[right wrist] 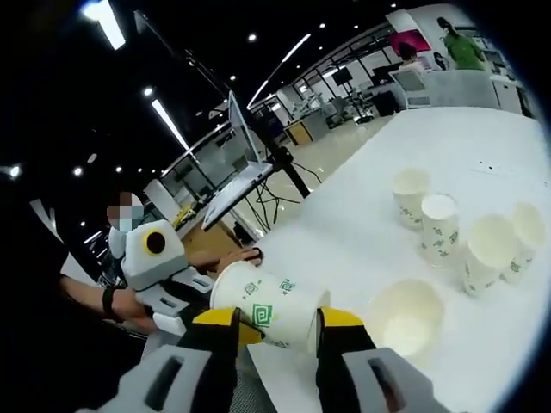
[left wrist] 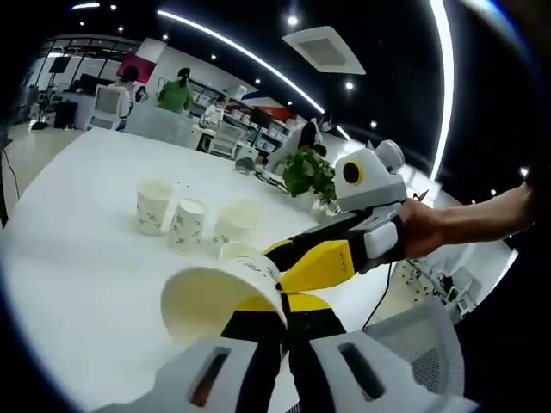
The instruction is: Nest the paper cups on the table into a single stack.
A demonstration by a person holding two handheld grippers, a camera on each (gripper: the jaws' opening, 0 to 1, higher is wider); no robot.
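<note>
My left gripper [left wrist: 274, 331] has its yellow-and-black fingers pinched together on the rim of a white paper cup [left wrist: 215, 301], which lies tilted with its open mouth toward the camera. My right gripper [right wrist: 277, 331] is clamped across the body of a white paper cup with green print [right wrist: 271, 308], held sideways between both yellow pads. In the left gripper view, that right gripper [left wrist: 331, 258] reaches in just behind my held cup, with a hand [left wrist: 422, 228] gripping it. On the round white table [left wrist: 77, 249] three more paper cups [left wrist: 185, 222] stand upright close together. In the right gripper view, another cup [right wrist: 406, 317] sits mouth-up near my fingers. A leafy green plant [left wrist: 310, 175] stands at the far edge.
</note>
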